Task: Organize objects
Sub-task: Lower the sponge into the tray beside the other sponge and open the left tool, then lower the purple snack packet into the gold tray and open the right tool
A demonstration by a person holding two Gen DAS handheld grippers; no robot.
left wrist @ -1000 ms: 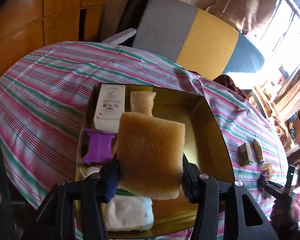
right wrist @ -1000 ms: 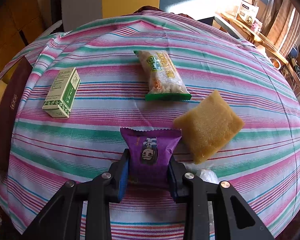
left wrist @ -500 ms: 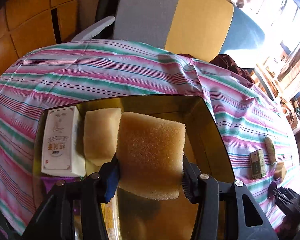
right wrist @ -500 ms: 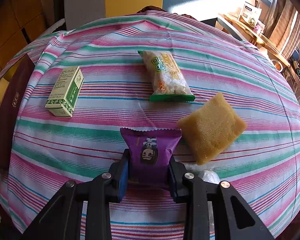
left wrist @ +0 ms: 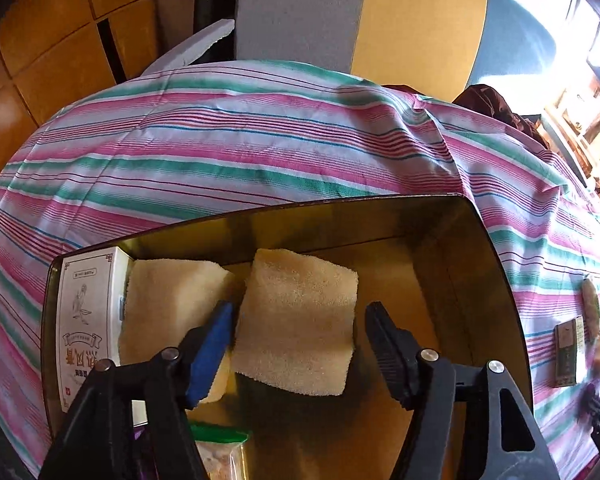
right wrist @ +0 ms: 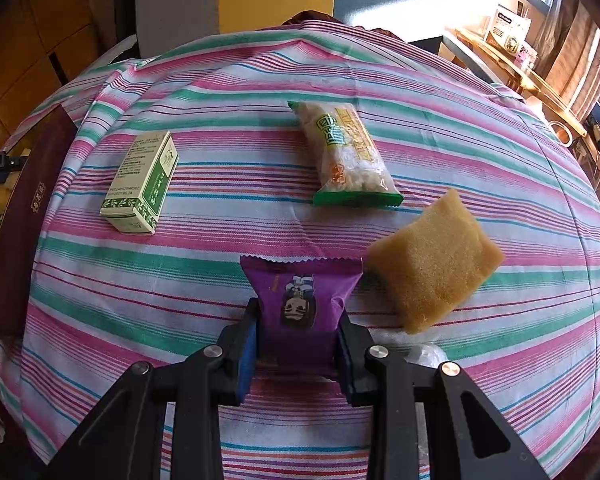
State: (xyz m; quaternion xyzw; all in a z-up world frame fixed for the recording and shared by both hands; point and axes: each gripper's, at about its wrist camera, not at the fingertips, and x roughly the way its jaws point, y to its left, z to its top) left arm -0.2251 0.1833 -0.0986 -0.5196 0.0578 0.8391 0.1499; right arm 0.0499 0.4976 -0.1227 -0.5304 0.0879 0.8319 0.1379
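The left gripper [left wrist: 300, 332] is spread wide; the sponge [left wrist: 298, 322] sits released between its fingers, low centre of frame, inside the gold tray [left wrist: 500, 280]. Pulling back carelessly could drag the sponge, since the blue pad [left wrist: 212, 344] looks to touch it. The tray also holds a second sponge [left wrist: 172, 304], a white box [left wrist: 88, 320] and a snack pack [left wrist: 220, 452]. The right gripper [right wrist: 296, 344] clenches a purple packet [right wrist: 300, 300] at lower centre.

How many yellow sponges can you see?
3: two sponges side by side in the gold tin, left and right; one on the striped cloth. More may hide.
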